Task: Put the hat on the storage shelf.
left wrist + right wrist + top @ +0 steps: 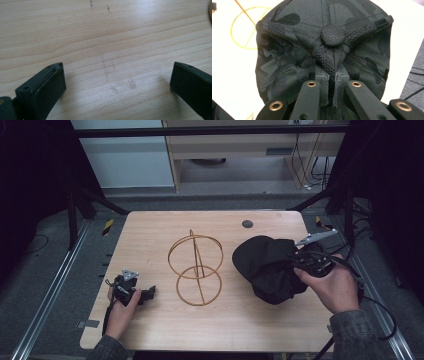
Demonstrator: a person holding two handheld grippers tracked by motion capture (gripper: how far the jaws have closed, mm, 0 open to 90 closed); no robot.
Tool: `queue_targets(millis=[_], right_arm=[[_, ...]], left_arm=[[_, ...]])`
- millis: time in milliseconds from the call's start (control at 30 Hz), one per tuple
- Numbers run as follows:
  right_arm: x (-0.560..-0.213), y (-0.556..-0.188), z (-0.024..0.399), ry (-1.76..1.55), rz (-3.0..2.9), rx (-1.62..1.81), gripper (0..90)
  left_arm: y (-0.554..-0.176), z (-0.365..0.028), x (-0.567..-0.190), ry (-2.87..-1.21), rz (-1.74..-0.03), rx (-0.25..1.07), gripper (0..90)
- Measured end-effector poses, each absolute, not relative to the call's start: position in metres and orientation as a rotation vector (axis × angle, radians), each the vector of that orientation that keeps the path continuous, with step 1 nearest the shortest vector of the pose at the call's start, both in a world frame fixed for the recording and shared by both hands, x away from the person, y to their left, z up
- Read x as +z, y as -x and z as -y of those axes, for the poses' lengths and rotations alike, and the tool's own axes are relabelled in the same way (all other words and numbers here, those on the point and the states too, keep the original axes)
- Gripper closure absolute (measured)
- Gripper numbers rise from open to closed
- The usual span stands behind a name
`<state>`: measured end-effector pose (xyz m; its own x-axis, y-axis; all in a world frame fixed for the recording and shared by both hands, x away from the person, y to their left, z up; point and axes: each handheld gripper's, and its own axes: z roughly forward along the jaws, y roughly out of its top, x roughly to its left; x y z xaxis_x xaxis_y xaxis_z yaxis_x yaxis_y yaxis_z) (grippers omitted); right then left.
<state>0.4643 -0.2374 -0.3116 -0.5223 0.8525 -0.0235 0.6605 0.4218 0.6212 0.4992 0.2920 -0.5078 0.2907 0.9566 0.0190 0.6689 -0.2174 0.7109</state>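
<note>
The right gripper (332, 87) has its jaws pinched tight on a fold of mesh near the crown button of the black camouflage-patterned fabric cap (267, 265), which bunches at the right of the pale wooden table (150, 227), probably partly raised off it. Just left of the cap stands the gold wire-ring stand (196, 270). The left gripper (117, 80) rests near the table's left edge, jaws wide apart and holding nothing.

Matt mesh-cloth cap (322, 42), pale grained wooden table (150, 227)
</note>
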Motion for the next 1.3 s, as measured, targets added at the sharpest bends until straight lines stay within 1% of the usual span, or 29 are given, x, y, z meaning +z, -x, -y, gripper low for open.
queue_targets(millis=[200, 367, 700, 967, 1300], right_arm=[[-0.287, -0.453, 0.246, -1.276, -2.306, 0.865, 85.3], [-0.275, -0.448, 0.247, -1.261, -2.285, 0.911, 85.3], [-0.236, -0.438, 0.239, -1.192, -2.245, 0.990, 85.3], [-0.216, -0.435, 0.230, -1.146, -2.232, 1.045, 85.3], [-0.198, -0.436, 0.216, -1.093, -2.231, 1.075, 85.3]], left_arm=[[-0.499, -0.292, -0.508, -1.965, -1.449, 0.626, 0.0], [-0.499, -0.292, -0.508, -1.966, -1.448, 0.629, 0.0], [-0.499, -0.292, -0.508, -1.967, -1.448, 0.628, 0.0], [-0.499, -0.292, -0.508, -1.971, -1.445, 0.625, 0.0], [-0.499, -0.291, -0.508, -1.972, -1.442, 0.624, 0.0]])
